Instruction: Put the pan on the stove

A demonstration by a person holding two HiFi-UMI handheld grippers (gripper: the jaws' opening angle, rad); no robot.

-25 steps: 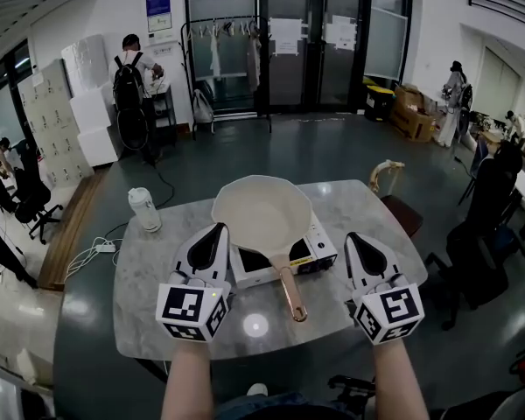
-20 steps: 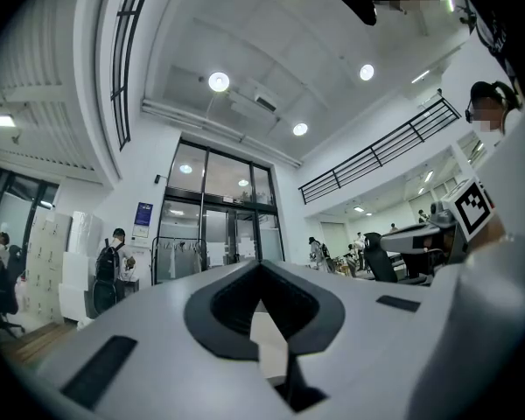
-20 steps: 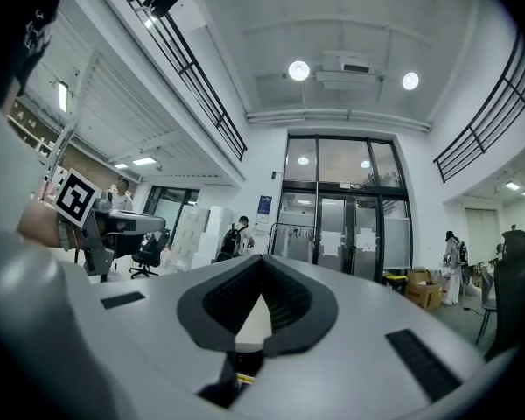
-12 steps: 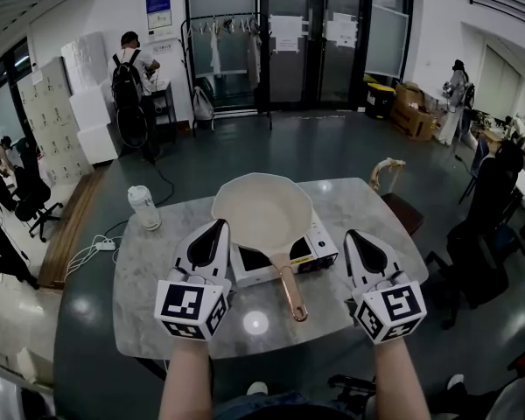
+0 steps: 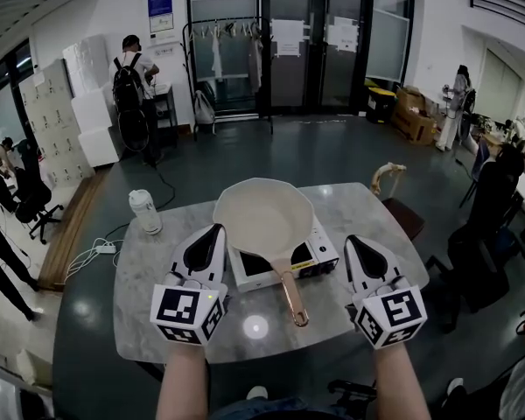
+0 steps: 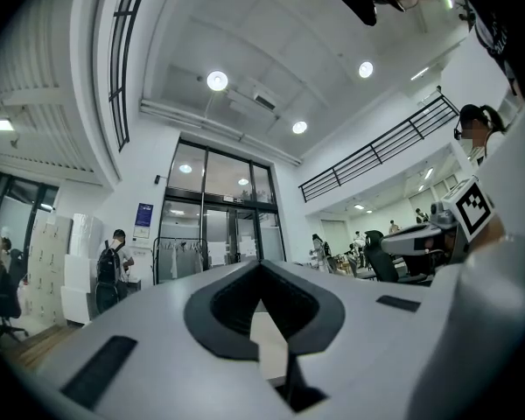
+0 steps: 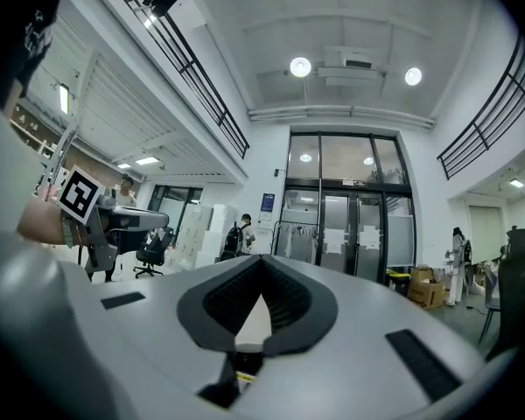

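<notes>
On the pale marble table (image 5: pixel 157 274), near its middle, a small portable stove (image 5: pixel 313 254) carries the cream-coloured pan (image 5: pixel 264 220). The pan's bowl covers most of the stove top and overhangs its far and left edges. Its copper-toned handle (image 5: pixel 291 294) points toward the near edge, past the stove's front and above the tabletop.

The left gripper (image 5: pixel 216 228) hangs just left of the stove, its tip close beside the pan's near-left rim but apart from it. The right gripper (image 5: pixel 355 240) hangs to the right of the stove, clear of both stove and pan. Both sets of jaws are pressed together with nothing between them, as each gripper view shows. Each marker cube faces the person at the near end.

At the table's far-left corner stands a white lidded jar (image 5: pixel 145 210). A wooden chair (image 5: pixel 394 186) sits beyond the far-right edge. Farther off, a person with a backpack (image 5: pixel 131 81) stands by white cabinets, left of dark glass doors (image 5: pixel 324 42).
</notes>
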